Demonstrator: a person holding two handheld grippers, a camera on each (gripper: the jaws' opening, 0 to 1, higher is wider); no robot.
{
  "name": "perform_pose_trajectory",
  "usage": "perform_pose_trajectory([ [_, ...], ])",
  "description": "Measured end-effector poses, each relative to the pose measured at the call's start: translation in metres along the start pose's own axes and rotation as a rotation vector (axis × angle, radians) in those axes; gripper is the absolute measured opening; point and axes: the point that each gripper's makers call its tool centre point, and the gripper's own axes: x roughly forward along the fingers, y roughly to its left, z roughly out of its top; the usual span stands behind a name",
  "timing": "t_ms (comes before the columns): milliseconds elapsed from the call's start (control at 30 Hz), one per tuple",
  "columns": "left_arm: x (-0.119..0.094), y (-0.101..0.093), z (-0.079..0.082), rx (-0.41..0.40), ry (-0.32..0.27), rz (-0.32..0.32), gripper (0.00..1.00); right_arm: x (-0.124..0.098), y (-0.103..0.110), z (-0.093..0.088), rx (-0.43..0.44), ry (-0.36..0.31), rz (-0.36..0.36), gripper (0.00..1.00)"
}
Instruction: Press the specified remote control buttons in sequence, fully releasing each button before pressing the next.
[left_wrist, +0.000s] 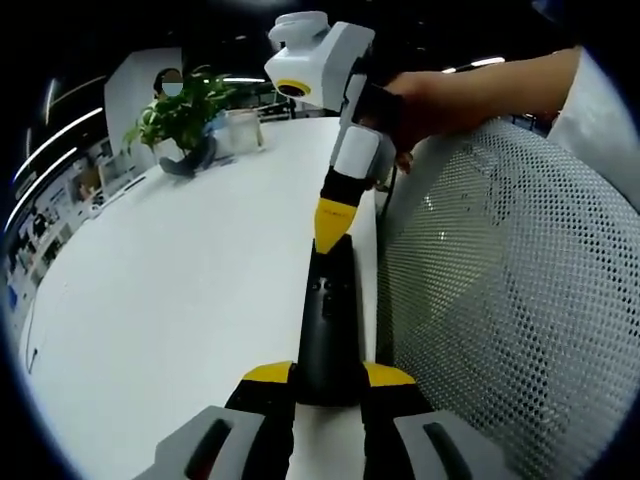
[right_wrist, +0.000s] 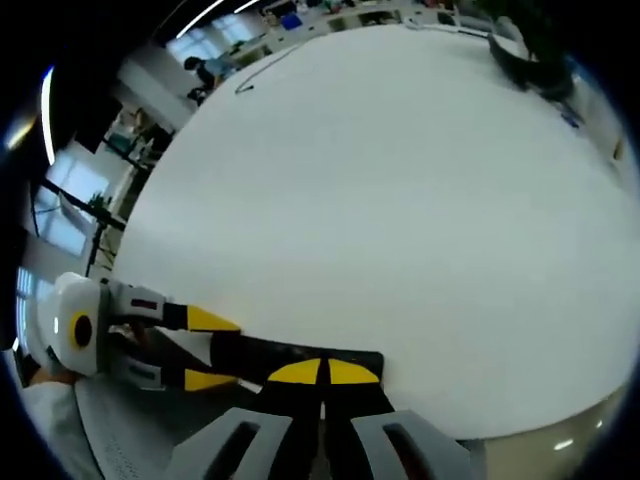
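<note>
A: The left gripper (left_wrist: 328, 385) has its yellow-tipped jaws clamped on the near end of the black remote control (left_wrist: 328, 330). Is that how you read it?

B: Yes, and the right gripper view confirms it: the left gripper (right_wrist: 225, 350) comes in from the left there, its two yellow tips on either side of the remote control (right_wrist: 290, 358).

A: And the right gripper (left_wrist: 330, 228)?

B: Its jaws are closed together into a single yellow point, holding nothing, and that point rests on the far end of the remote control. In its own view the right gripper (right_wrist: 322, 372) has the yellow tips pressed together right on the remote control's edge.

A: Where's the remote control against the table (left_wrist: 180, 290)?

B: It lies along the white table's edge, just beside a white mesh chair back (left_wrist: 510, 300). Far beyond the remote control, a potted plant (left_wrist: 182, 120) stands on the table.

A: A person's hand (left_wrist: 420, 105) grips the right gripper's handle.
</note>
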Motion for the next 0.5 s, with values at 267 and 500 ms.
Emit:
perform_pose_trajectory([
  [267, 0.0010, -0.0016, 0.0009, 0.003, -0.002, -0.005, 0.24, 0.0037, 0.0051, -0.0012, -0.017, 0.011, 0.026, 0.00],
  [500, 0.0011, -0.0014, 0.0010, 0.002, -0.003, -0.005, 0.24, 0.0064, 0.0041, -0.0013, -0.019, 0.016, 0.026, 0.00],
])
